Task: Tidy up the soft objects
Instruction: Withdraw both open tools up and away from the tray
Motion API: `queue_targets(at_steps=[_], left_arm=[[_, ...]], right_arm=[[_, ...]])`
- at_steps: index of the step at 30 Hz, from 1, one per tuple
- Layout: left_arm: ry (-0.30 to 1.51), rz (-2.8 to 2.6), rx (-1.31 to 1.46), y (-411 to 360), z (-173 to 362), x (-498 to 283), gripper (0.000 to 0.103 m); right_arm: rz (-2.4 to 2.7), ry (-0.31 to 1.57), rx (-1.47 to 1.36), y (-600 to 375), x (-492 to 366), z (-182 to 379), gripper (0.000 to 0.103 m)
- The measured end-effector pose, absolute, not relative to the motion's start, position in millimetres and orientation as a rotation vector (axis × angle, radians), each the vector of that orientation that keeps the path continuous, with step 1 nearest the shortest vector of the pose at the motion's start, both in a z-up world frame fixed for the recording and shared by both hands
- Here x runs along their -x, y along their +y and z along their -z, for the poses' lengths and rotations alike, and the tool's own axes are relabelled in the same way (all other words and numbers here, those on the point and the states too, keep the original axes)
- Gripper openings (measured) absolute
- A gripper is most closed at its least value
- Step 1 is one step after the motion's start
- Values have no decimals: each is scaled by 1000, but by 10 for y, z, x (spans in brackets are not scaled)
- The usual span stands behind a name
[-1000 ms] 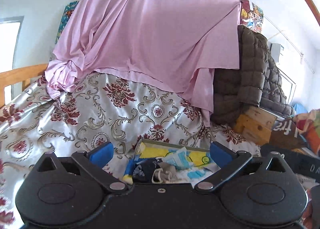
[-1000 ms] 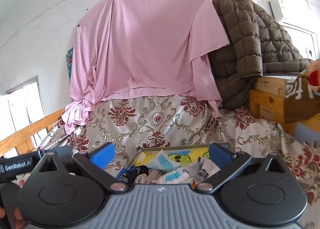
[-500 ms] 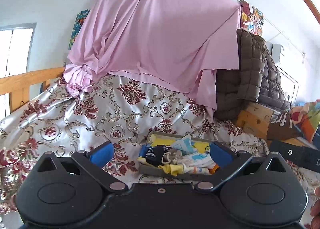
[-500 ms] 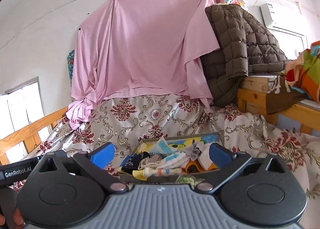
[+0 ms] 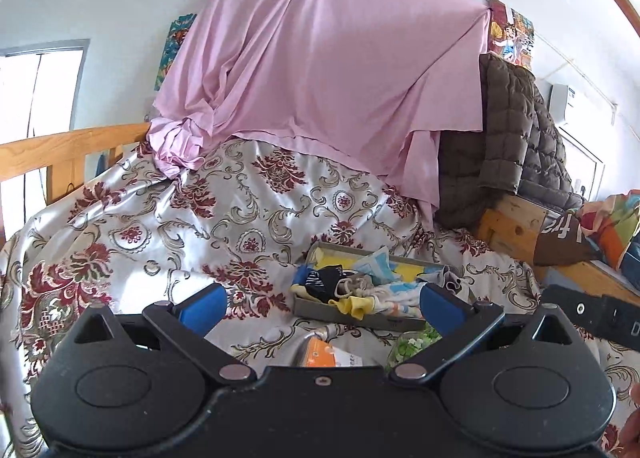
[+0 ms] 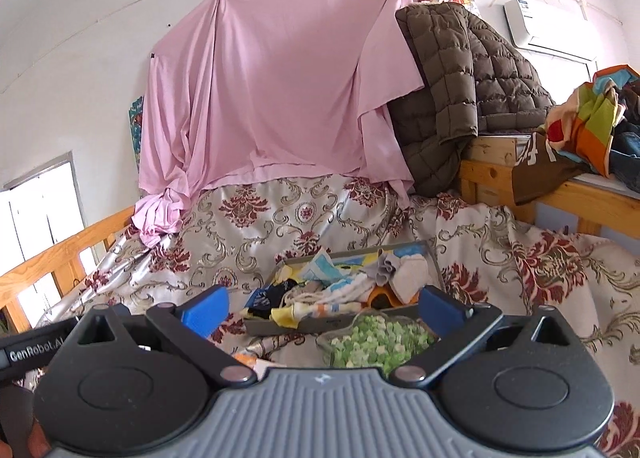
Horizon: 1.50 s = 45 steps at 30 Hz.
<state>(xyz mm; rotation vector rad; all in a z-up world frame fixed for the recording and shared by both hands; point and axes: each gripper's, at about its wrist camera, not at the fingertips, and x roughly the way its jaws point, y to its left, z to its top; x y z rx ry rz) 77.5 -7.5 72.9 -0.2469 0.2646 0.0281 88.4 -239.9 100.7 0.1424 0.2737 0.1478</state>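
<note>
We see the left gripper (image 5: 320, 304) with its blue-padded fingers (image 5: 202, 308) spread wide and nothing between them; it hangs above the bed, apart from everything on it. The right gripper (image 6: 322, 304) is the same: fingers (image 6: 440, 308) parted, empty, touching nothing.

Just past both pairs of fingers lies a shallow grey tray (image 6: 280, 326) on the bed, and in it the soft objects (image 6: 336, 290) we are to organize: a heap of small socks and cloths in white, light blue, yellow, black and orange, some drooping over the near rim. In the left view we find the same pile (image 5: 360, 290) a little right of centre.

Nearer than the tray, in the right view, sits a clear container of small green pieces (image 6: 376, 342), touching or nearly touching the tray's near wall; we cannot tell which. An orange packet (image 5: 320, 352) lies just left of it.

Beneath it all spreads a silvery bedspread with red floral motifs (image 5: 160, 234). Behind hangs a pink sheet (image 6: 272, 98), with a brown quilted jacket (image 6: 472, 70) draped to the right over a wooden frame (image 6: 488, 170).
</note>
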Motion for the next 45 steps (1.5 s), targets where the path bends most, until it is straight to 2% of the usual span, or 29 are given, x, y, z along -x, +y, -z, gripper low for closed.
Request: queue_targets(at_steps=[13, 33, 45], left_arm=[[251, -56, 247, 29, -699, -573, 102], [340, -116, 229, 97, -157, -421, 102], [365, -103, 215, 66, -4, -386, 102]], right_arm=[[-135, 280, -131, -2297, -700, -993, 103], [-68, 335, -150, -2191, -430, -347, 103], [-68, 367, -131, -2170, -387, -165, 103]])
